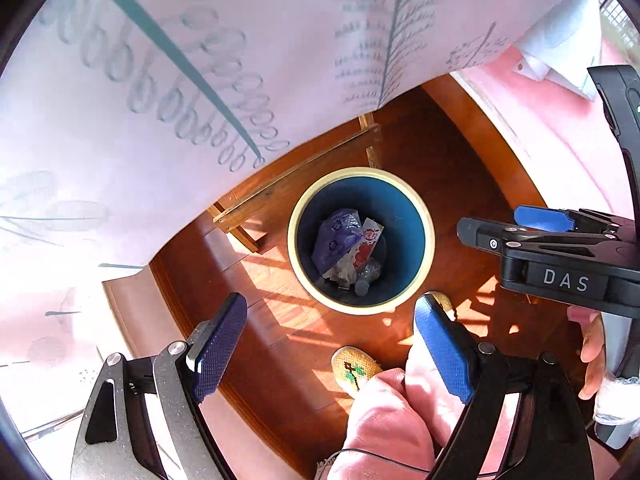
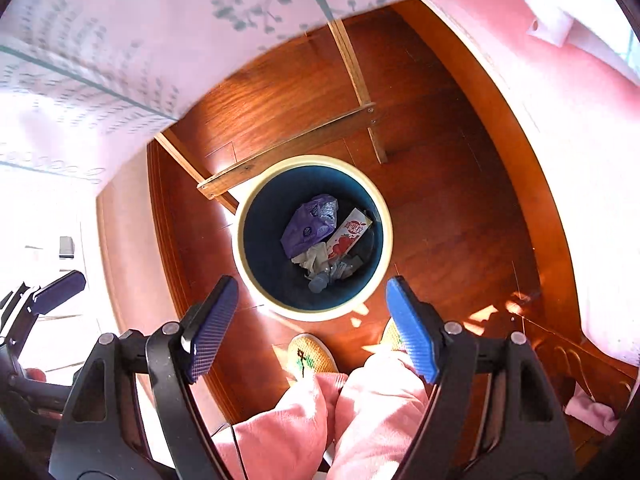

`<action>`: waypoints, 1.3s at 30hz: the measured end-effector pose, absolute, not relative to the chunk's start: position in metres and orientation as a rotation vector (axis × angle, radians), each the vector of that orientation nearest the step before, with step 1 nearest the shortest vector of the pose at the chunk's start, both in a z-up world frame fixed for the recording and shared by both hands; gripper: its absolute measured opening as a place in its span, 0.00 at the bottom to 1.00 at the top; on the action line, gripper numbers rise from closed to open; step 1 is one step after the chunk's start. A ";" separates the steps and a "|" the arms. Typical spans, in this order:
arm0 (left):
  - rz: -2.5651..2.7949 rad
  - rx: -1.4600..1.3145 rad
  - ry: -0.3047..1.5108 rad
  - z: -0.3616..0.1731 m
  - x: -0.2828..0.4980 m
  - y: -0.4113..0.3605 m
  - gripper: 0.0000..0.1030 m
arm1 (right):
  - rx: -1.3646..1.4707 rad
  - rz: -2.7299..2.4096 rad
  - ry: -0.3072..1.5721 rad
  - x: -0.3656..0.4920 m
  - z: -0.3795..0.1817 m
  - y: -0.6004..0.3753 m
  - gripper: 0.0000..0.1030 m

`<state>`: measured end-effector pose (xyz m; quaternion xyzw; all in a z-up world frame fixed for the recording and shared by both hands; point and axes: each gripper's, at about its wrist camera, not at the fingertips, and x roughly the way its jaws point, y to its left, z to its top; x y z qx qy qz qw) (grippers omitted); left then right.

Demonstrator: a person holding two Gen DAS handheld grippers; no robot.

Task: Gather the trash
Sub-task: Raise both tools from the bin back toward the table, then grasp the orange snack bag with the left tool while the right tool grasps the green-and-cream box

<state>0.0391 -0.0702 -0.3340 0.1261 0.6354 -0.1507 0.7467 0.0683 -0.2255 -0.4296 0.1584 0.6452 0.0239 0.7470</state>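
A round bin [image 1: 296, 240] [image 2: 384, 216] with a cream rim and blue inside stands on the wooden floor below both grippers. In it lie a purple wrapper [image 1: 334, 238] [image 2: 308, 226], a red and white carton [image 1: 366, 246] [image 2: 348, 234], crumpled white paper [image 2: 314, 258] and a clear plastic bottle [image 1: 366, 278] [image 2: 320, 280]. My left gripper [image 1: 332, 344] hangs open above the bin's near side, nothing between its blue pads. My right gripper [image 2: 310, 326] is open too and empty; in the left wrist view it shows at the right edge [image 1: 516, 226].
A pink cloth with a grey leaf print [image 1: 200, 60] [image 2: 100, 40] covers a table at the top left. Its wooden legs and crossbar [image 1: 296, 176] [image 2: 288, 144] stand just behind the bin. The person's pink trousers [image 2: 328, 420] and patterned slippers [image 1: 356, 368] [image 2: 310, 356] are below.
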 end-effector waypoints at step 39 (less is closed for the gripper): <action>-0.238 0.101 1.014 0.015 0.276 -0.100 0.72 | 0.241 0.028 1.011 0.243 -0.061 -0.322 0.70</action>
